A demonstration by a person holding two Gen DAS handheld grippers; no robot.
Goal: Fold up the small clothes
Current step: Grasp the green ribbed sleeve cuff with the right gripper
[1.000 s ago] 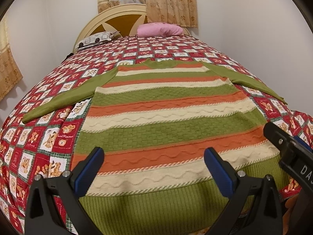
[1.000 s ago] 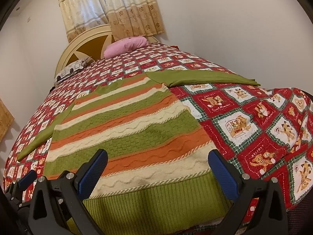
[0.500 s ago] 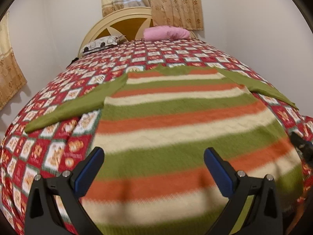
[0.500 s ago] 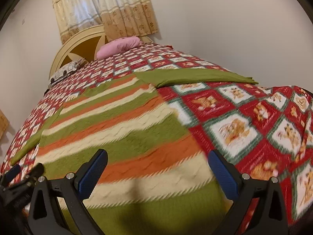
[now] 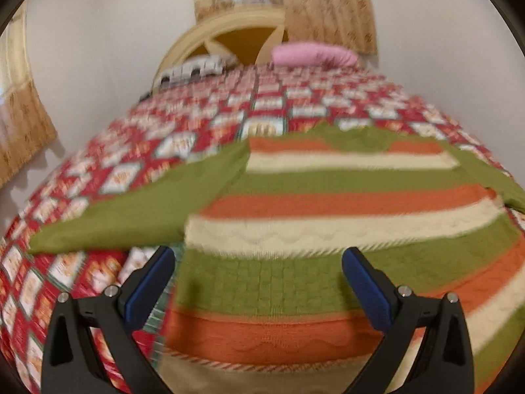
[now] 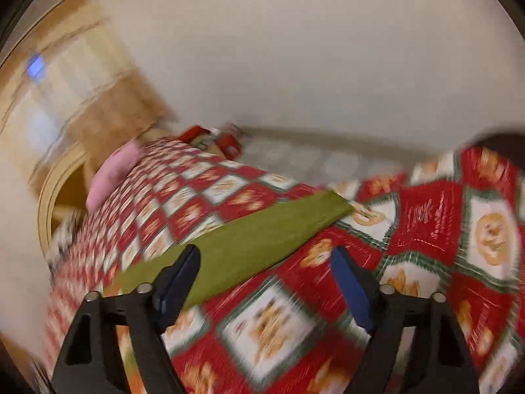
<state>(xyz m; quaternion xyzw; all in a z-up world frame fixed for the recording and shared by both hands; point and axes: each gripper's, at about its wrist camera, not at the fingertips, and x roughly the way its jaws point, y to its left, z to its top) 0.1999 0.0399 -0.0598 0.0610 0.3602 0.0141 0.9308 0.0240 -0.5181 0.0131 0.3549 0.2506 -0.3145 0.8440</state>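
OK, my left gripper (image 5: 259,282) sits over the sweater (image 5: 328,216), jaws wide apart, nothing between the blue pads (image 5: 149,289). The left pad hangs above the quilt (image 5: 108,151) right by the sweater's left edge; the right pad is over a green band. I can't tell whether either pad touches the fabric. The sweater lies flat on the quilt, face up, striped green, orange and cream, neck toward the headboard (image 5: 229,32). Its left sleeve (image 5: 131,207) spreads out to the side, flat on the quilt.

My right gripper (image 6: 265,282) is off to the sweater's right, over the other sleeve (image 6: 249,239). Its jaws have just been closing and now stand partly open, not gripping anything. The left pad overlaps the green sleeve in view; the right pad is over bare quilt. That sleeve lies straight and flat, cuff pointing toward the wall (image 6: 295,49). This view is heavily blurred and tilted, so contact can't be judged.

Pink pillow (image 5: 311,53) at the headboard, a second patterned pillow (image 5: 197,69) beside it, curtain (image 5: 285,0) behind.
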